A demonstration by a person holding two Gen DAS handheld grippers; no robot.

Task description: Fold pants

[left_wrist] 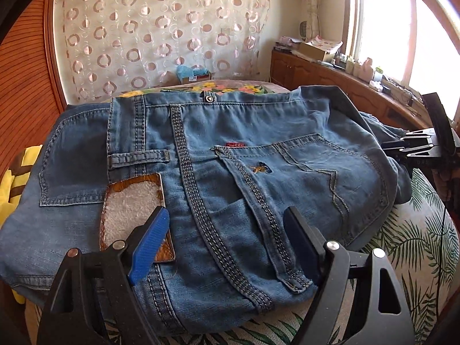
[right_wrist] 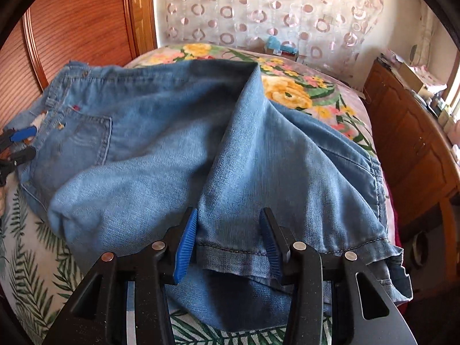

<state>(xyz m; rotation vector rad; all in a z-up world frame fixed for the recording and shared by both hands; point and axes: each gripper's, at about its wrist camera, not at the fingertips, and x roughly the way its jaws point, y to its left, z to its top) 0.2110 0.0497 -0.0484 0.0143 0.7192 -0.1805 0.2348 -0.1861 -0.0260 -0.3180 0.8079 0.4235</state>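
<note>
- left gripper (left_wrist: pixel 227 230): jaws stand wide apart over the waist end of the jeans (left_wrist: pixel 230 155), and nothing is pinched. the blue left pad (left_wrist: pixel 149 244) lies over the leather waistband patch (left_wrist: pixel 129 201), while the dark right pad sits on the denim beside the thick stitched seam (left_wrist: pixel 201 201), which runs between the two pads.
- beyond those jaws the back pocket (left_wrist: pixel 302 172) with its small red tab lies flat, and the metal button (left_wrist: pixel 207 97) shows at the far waistband edge.
- something yellow (left_wrist: pixel 14 172) pokes out from under the jeans, off to the left of the left jaw.
- the jeans rest on a floral bedspread (right_wrist: pixel 293 92), bunched, not flat.
- right gripper (right_wrist: pixel 230 238): jaws partly open astride the hemmed leg cuff (right_wrist: pixel 230 253). the blue pads stand just beside the cloth on each side; whether they press on it is hard to say, so i read it as loose, not a firm grip.
- past the right jaws the leg rises in a ridge (right_wrist: pixel 253 92), doubled back toward the waist.
- progress, as a judgement: one fold of the legs toward the waist looks begun but untidy. smoothing, squaring the edges and at least one more fold appear to remain.
</note>
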